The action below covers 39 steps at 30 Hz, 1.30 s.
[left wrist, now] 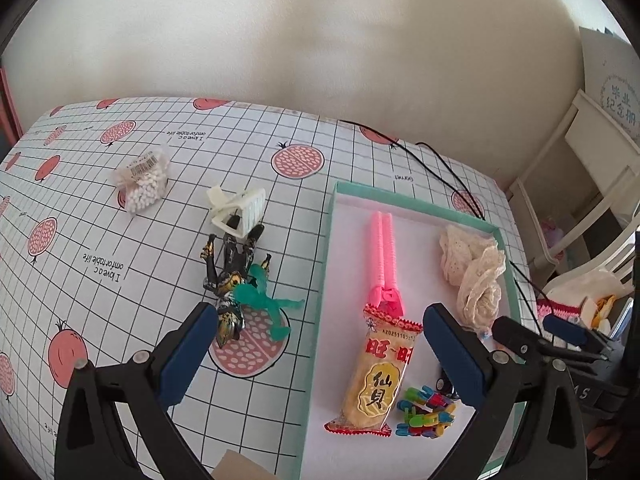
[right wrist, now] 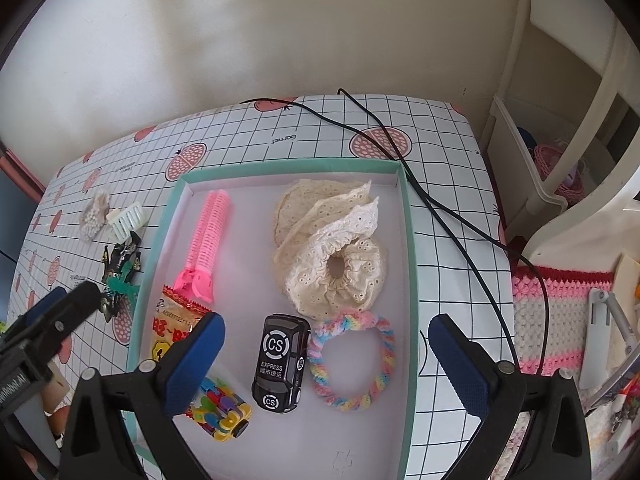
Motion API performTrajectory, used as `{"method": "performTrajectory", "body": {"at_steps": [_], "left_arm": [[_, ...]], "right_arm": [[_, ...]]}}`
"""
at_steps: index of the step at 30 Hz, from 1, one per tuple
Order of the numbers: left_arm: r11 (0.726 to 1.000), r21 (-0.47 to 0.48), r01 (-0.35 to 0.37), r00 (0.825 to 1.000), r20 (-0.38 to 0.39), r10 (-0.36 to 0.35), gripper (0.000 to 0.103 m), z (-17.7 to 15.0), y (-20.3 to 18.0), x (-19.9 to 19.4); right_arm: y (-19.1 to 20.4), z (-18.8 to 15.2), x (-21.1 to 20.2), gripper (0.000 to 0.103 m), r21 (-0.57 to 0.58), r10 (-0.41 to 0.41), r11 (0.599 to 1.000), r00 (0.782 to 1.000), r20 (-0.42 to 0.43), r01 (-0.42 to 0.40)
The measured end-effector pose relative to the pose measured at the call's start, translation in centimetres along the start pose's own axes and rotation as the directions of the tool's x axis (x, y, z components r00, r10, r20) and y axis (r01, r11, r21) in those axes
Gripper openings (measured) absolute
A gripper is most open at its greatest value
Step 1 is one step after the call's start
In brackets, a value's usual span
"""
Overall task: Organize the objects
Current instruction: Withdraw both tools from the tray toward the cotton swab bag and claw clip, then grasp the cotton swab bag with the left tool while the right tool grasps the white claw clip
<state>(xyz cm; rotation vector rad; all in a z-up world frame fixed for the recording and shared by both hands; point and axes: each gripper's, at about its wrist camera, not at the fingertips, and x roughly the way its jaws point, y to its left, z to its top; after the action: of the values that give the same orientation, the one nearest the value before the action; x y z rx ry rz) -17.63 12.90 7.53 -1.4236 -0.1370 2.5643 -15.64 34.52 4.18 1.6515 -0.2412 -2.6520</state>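
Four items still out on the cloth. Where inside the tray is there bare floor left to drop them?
Tray: bare floor along the near edge below the toy car and rainbow loop, plus a strip between the pink roller and lace scrunchie. Crowded: near-left corner, with the snack pack and colourful block toy.

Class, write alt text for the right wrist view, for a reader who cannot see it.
An open right gripper hovers over a teal-rimmed tray holding a black toy car, rainbow scrunchie, cream lace scrunchie, pink hair roller, snack packet and colourful block toy. The tray sits on a grid-patterned tablecloth.
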Motion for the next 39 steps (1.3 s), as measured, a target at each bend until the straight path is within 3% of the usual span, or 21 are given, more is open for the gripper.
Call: {"method": "performTrajectory", "body": {"at_steps": [10, 21, 28, 39], "left_arm": [[0.998, -0.050, 0.028, 0.999, 0.035, -0.026, 0.102, 2.5, 2.6, -1.4], [0.990, -0.140, -0.005, 0.993, 0.119, 0.022, 0.102, 6.1, 9.2, -2.7], [0.975, -0.221, 0.003, 0.993, 0.112, 0.023, 0.102, 7.4, 13.8, -1.7], [0.952, -0.305, 0.007, 0.996, 0.090, 0.021, 0.102, 8.7, 19.2, 0.5]], "right_arm": [[1.8, 0.8, -0.6, 0.103, 0.002, 0.022, 1.000, 0.999, 0.026, -0.022], [8.3, 2.5, -0.7, 0.103, -0.031, 0.117, 0.993, 0.990, 0.077, -0.115], [13.5, 3.0, 0.8, 0.103, -0.071, 0.173, 0.983, 0.983, 0.065, -0.169], [18.4, 3.5, 2.7, 0.100, -0.120, 0.219, 0.970, 0.973, 0.066, -0.210]]}}
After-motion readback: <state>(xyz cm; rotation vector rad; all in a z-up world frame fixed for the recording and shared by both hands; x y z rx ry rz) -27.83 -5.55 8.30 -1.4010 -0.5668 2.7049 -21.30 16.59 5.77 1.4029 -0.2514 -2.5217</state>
